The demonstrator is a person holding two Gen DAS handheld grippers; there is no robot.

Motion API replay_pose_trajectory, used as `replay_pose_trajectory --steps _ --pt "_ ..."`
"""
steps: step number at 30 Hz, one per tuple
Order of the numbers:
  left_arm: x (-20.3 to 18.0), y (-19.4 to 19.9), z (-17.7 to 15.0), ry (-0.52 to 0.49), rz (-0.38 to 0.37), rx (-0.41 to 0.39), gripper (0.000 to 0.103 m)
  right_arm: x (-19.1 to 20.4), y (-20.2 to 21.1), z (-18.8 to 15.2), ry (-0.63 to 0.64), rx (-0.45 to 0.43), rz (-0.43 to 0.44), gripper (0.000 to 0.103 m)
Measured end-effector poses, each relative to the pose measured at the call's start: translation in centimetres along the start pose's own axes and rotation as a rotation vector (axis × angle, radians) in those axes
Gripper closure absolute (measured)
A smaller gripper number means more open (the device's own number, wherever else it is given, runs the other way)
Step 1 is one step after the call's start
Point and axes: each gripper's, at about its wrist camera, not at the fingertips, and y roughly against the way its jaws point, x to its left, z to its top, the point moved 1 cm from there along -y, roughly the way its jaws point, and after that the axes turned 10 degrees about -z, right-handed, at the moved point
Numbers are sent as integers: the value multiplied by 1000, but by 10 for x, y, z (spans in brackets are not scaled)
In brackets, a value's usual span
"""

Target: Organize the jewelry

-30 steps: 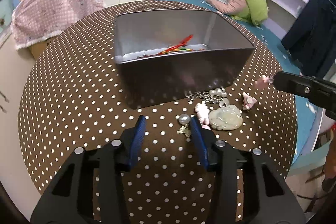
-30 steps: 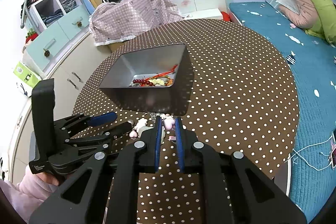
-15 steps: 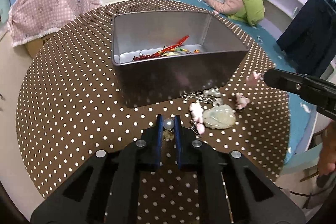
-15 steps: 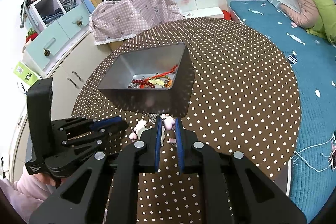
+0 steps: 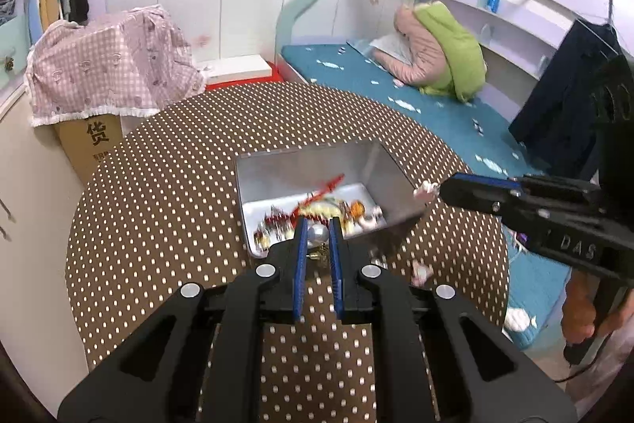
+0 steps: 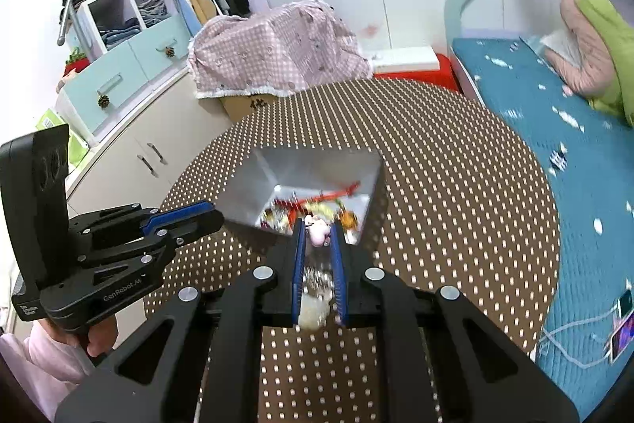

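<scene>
Jewelry is riding in both tongs: our left gripper is pinching a pearl earring, our right gripper a pink charm, each poised just short of the metal tin. Letting go too soon risks either piece bouncing off the tin's rim onto the dotted table. Only our right view is showing a pale pendant under the fingers; the left shows the charm from the side.

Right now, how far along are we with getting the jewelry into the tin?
Done: the metal tin already holds red beads and a red cord. In hand: the left gripper is shut on a pearl earring, the right gripper on a pink charm with a pale pendant dangling below. Left: drop both, then one small pink piece on the table.
</scene>
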Motion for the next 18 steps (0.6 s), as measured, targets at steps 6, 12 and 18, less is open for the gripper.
replay_pose_trajectory --steps 6,12,18 --pt "3 -13 13 7 20 -11 92 5 -17 9 14 13 12 91" --pt "-2 -22 19 -21 58 -8 61 14 -20 12 52 -3 -6 63" --pt "5 -18 17 4 110 -30 26 -4 -15 11 -1 -29 -94 9"
